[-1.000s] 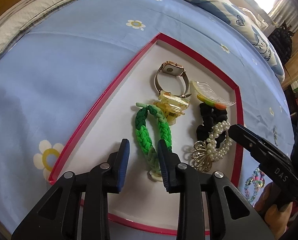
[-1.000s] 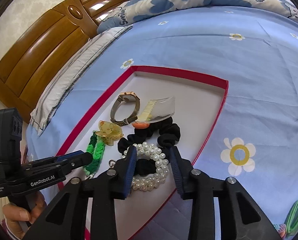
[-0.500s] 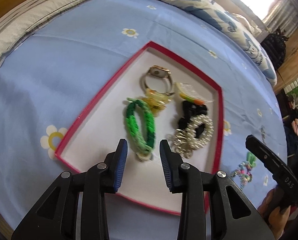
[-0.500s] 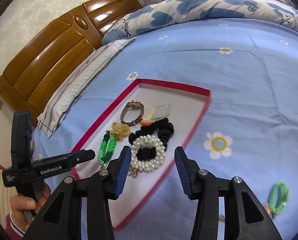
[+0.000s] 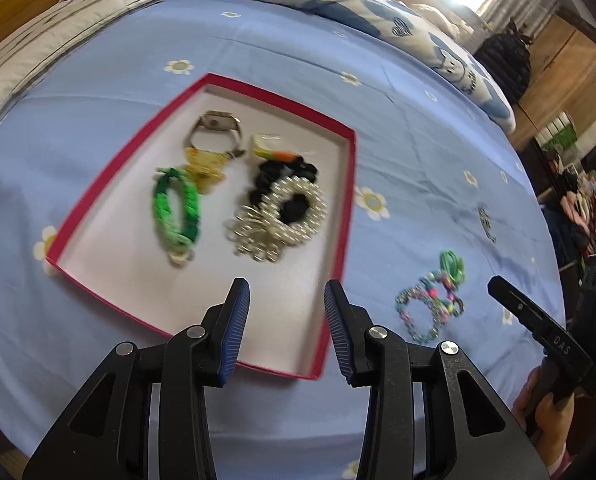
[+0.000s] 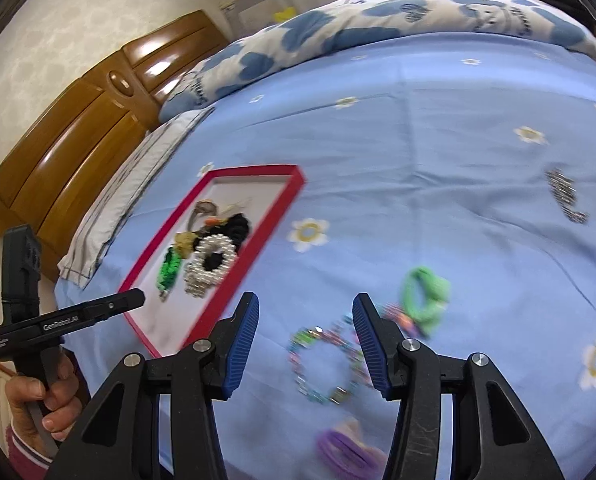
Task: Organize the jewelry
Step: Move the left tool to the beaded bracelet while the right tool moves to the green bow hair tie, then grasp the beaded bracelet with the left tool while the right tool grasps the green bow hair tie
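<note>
Counting six pieces in the red tray [image 5: 348,184], I hold my left gripper [image 5: 285,330] empty, jaws apart, over its near edge. My right gripper [image 6: 305,346], spread wide and empty, hovers above a beaded bracelet [image 6: 324,364]; only its view shows a purple band [image 6: 348,454] on the open blue sheet [image 6: 418,160].
</note>
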Demonstrator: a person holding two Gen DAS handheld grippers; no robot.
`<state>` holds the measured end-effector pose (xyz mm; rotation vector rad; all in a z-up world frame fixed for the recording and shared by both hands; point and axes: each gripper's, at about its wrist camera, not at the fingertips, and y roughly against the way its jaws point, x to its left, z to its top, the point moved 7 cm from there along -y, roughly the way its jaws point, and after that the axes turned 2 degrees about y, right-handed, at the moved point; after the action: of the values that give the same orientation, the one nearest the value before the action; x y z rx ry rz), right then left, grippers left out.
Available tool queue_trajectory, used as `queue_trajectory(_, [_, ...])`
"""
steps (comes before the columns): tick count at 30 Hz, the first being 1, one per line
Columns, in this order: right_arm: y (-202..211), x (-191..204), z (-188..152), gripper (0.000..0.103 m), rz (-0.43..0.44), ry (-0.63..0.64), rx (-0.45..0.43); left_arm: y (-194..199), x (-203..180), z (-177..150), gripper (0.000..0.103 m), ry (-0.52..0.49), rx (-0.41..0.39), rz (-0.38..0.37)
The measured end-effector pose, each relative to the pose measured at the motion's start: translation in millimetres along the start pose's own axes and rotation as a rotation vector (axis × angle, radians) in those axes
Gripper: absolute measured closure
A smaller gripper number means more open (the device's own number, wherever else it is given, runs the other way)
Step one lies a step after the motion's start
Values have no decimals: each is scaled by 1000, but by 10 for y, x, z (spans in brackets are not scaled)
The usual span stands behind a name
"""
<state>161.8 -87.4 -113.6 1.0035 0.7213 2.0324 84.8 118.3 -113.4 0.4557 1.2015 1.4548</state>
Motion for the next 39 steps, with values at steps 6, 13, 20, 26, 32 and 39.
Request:
queue_trajectory(6, [220, -330, -164, 51, -41, -57, -13, -36, -196, -145, 66, -25, 23, -19])
queue_trajectory(13, [300, -580, -384, 49, -64, -114, -9, -152, -384, -329, 66, -56, 69, -33])
queue_trajectory(20, [281, -647, -451, 49, -59, -128, -10, -244, -618, -408, 66, -109, 92, -38])
queue_trajectory(26, [266, -691, -412, 49, -57, -135, -19, -344, -819, -420, 66, -158, 110, -47])
queue_trajectory(32, [208, -777, -367, 49, -56, -153, -16, -528, -976, -393, 66, -204, 132, -49])
queue_trajectory(39, [117, -842, -280, 49, -57, -153, -10, -831, -1114, -341, 66, -259, 179, -44])
